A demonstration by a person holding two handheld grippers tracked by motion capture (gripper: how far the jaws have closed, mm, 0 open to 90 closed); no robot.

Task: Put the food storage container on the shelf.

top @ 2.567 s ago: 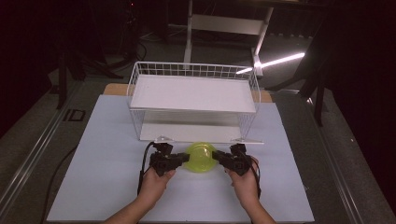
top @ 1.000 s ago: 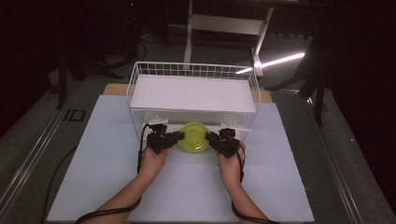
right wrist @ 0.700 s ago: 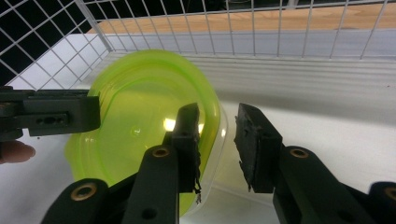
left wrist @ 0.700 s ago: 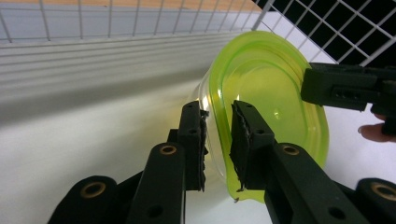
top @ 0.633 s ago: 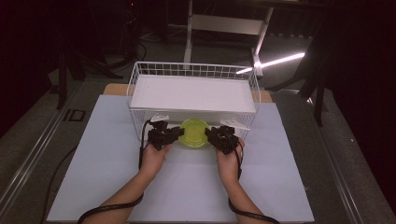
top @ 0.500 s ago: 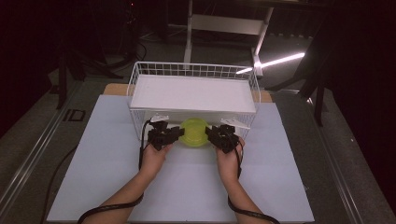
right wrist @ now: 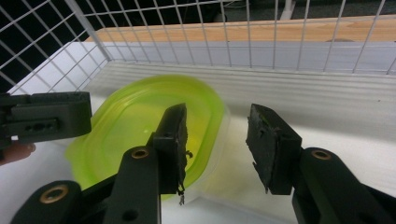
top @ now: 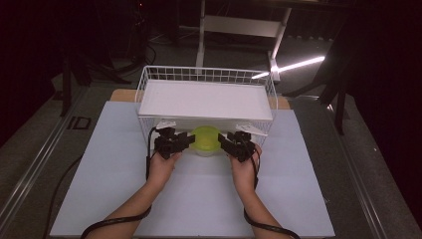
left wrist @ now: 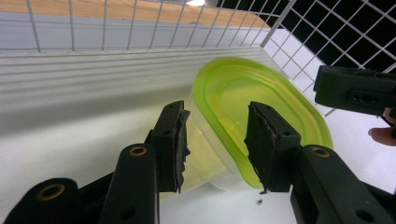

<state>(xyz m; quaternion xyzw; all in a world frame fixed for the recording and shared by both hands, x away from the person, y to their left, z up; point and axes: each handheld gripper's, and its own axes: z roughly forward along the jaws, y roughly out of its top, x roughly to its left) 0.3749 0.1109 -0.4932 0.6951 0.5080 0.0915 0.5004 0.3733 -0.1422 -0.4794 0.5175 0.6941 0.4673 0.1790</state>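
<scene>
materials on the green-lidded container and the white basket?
Container: body looks like clear, slightly frosted plastic, since the white surface shows through it; lid is translucent lime-green plastic, glossy, with a moulded ridge round the edge. Basket: thin rods in a grid, probably white-coated metal wire; the coating type is not readable.
</scene>
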